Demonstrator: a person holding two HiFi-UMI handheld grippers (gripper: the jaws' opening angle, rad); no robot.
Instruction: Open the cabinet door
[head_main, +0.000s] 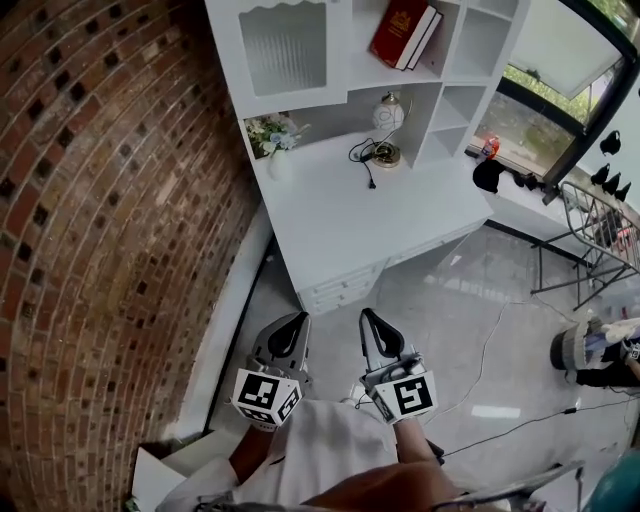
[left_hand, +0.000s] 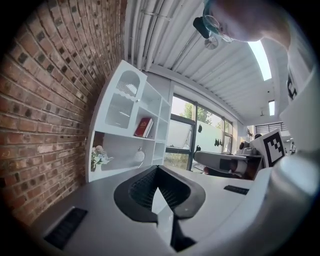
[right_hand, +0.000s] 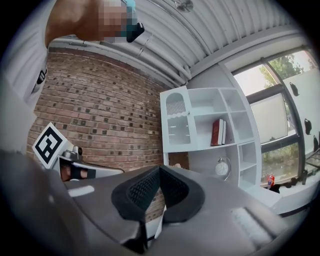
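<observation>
- My left gripper (head_main: 297, 320) and right gripper (head_main: 370, 318) sit side by side low in the head view. They are over the glossy grey floor (head_main: 480, 300), well short of the white desk (head_main: 390, 215).
- On both, the ribbed black pads meet in a point with nothing between them.
- The cabinet door (head_main: 285, 45) is a white frame around a ribbed frosted pane. It lies flush at the shelf unit's upper left, beside the rough red brick wall (head_main: 110, 200).
- A red hardback book (head_main: 403, 33) leans in the open cubby to the door's right. A round clock (head_main: 388, 115) and a small bouquet (head_main: 272, 133) stand below.
</observation>
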